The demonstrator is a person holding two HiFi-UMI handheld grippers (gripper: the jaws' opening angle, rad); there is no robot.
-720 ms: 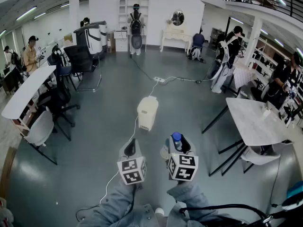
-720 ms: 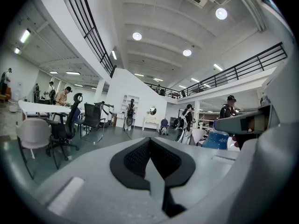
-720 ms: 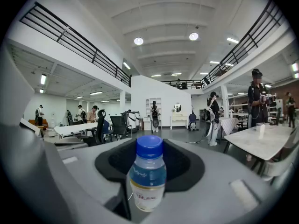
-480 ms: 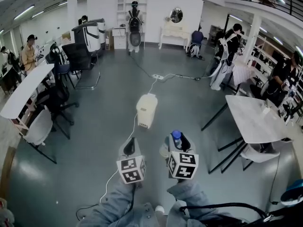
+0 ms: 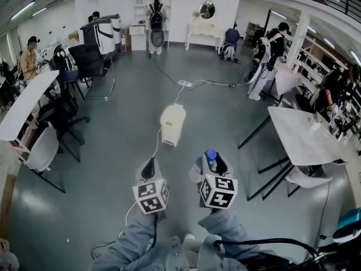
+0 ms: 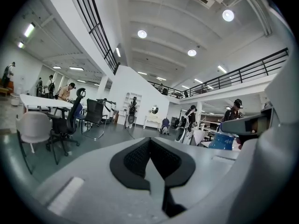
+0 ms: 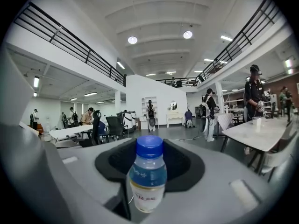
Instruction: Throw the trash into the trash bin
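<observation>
Jaws of the right gripper [image 5: 212, 167] are seen clenched on a small bottle [image 7: 147, 177] with a blue cap, which is held upright by its lower part, while the jaws of the left gripper [image 6: 152, 164] are pressed together with nothing between them. The cream-coloured trash bin [image 5: 172, 124] is standing on the grey floor [image 5: 113, 129] ahead, well apart from both grippers. Several troubles can be expected from here. If the bottle is released too early, it is likely dropped on the floor short of the bin. Since only its lower part is gripped, it may be tilted or shaken loose during the walk. A white cable [image 5: 153, 148] is laid from the bin towards the person, so a foot may be caught in it. Compared with the earlier head view, the bin is shown slightly higher in the picture and the far wall is pushed towards the upper edge, whereas the bottle is kept in the same grip.
</observation>
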